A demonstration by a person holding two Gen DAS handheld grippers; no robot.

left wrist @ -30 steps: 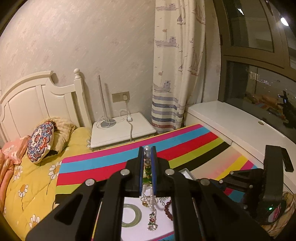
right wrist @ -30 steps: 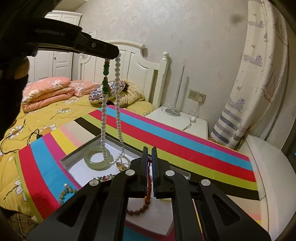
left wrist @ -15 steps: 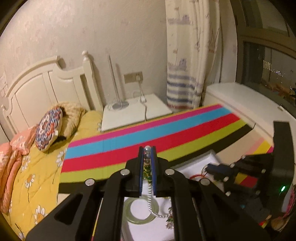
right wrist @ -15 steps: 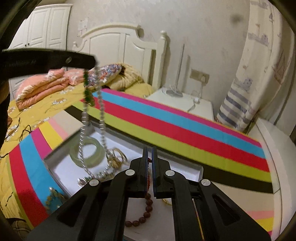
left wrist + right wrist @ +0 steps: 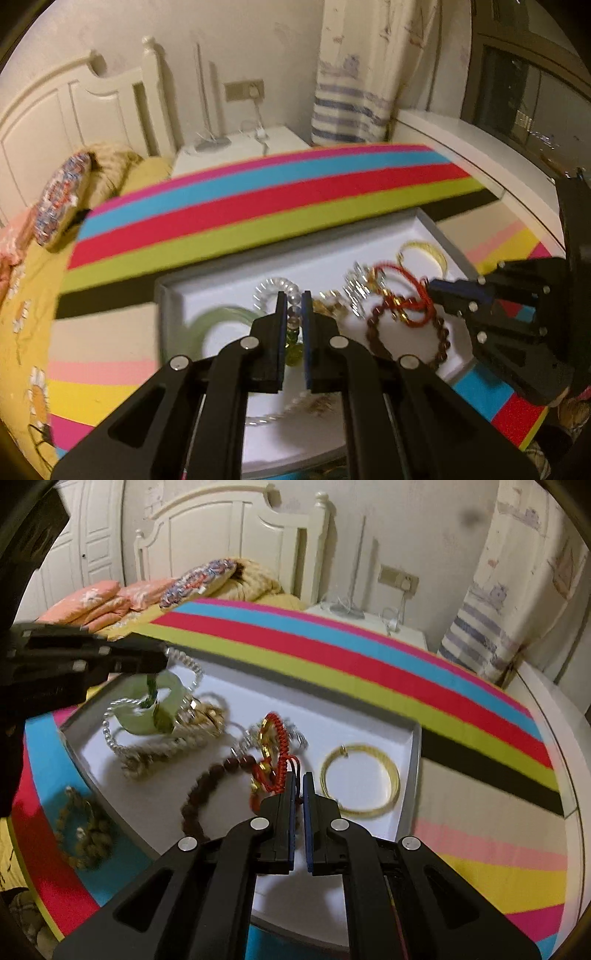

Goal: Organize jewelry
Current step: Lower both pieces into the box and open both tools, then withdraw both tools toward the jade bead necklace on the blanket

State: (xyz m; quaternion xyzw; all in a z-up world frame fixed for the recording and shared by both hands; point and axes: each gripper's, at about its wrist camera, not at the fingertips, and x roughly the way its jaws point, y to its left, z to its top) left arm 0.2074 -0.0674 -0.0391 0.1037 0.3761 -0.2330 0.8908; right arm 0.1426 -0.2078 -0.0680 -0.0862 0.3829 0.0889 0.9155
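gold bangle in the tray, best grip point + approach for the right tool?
Take the gold bangle from above, pads straddling the wire of its near arc. It lies flat on the white tray, apart from the tangled red cord bracelet, so that side is free. The right tool is shut and must open first.

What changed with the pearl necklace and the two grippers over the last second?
The left gripper, still shut on the pearl necklace, has come down, so the strand that hung free above the white tray now lies partly coiled in it beside the green bangle. The right gripper has also sunk toward the tray, still shut and empty. The gold bangle and brown bead bracelet stayed put.
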